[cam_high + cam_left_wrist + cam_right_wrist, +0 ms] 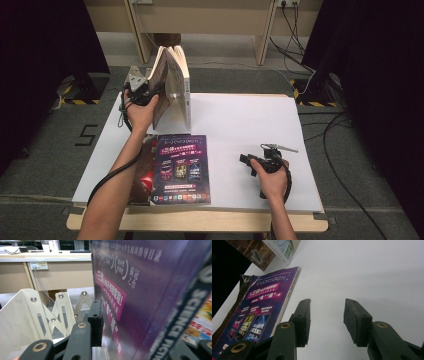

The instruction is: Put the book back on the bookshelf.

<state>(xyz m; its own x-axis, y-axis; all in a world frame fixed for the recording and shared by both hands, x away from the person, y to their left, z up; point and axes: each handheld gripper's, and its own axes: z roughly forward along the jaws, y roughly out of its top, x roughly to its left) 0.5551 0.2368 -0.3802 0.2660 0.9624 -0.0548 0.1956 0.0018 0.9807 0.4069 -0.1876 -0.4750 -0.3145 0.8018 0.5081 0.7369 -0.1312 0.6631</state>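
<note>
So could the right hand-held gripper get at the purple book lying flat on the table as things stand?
Probably yes. The right hand-held gripper stands open and empty, pointing toward the purple book, with bare white table between them. It would have to take the book by its near edge.

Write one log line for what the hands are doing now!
left gripper: at upright book, jaws around it | right gripper: open, empty | purple book: flat on table

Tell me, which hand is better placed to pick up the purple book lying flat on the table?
Probably the right. The right tongs stand open and empty beside the purple book, facing it. The left tongs are busy at the upright books on the rack.
</note>
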